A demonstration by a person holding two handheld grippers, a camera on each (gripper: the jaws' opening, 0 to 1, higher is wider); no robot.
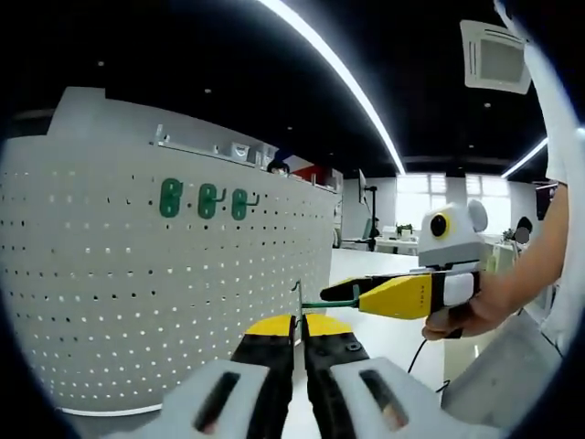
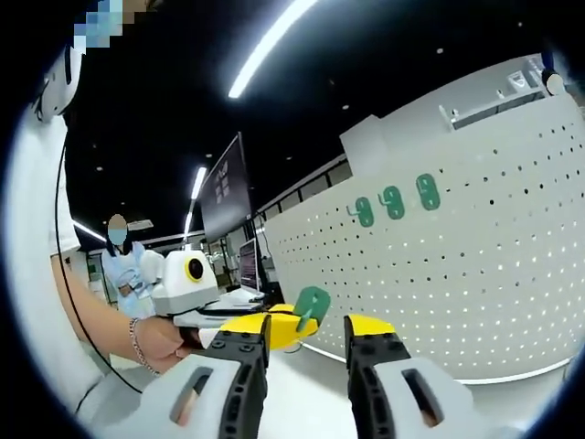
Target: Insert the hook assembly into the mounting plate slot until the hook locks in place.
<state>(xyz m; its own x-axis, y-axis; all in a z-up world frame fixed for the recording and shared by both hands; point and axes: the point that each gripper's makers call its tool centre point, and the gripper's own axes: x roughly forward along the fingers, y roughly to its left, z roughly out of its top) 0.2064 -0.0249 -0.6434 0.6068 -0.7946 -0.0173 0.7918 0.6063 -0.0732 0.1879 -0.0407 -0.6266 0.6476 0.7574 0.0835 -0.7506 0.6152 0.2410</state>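
The white perforated mounting plate (image 1: 137, 293) curves across the left gripper view, and three green hooks (image 1: 208, 200) hang on it in a row. My left gripper (image 1: 298, 322) is shut on a green hook assembly (image 1: 324, 305), seen edge-on and sticking out to the right. My right gripper (image 1: 345, 294) comes in from the right with its tips at that assembly. In the right gripper view my right gripper (image 2: 309, 327) stands open. The green hook assembly (image 2: 313, 305) shows face-on above the gap, held by the left gripper (image 2: 285, 322). The mounting plate (image 2: 475, 274) and its hooks (image 2: 394, 201) lie to the right.
A hand (image 1: 466, 311) holds the right gripper, and another hand (image 2: 160, 343) holds the left. A white tabletop (image 1: 384, 334) runs below the plate. A dark monitor (image 2: 224, 187) and a standing person (image 2: 123, 265) are further back.
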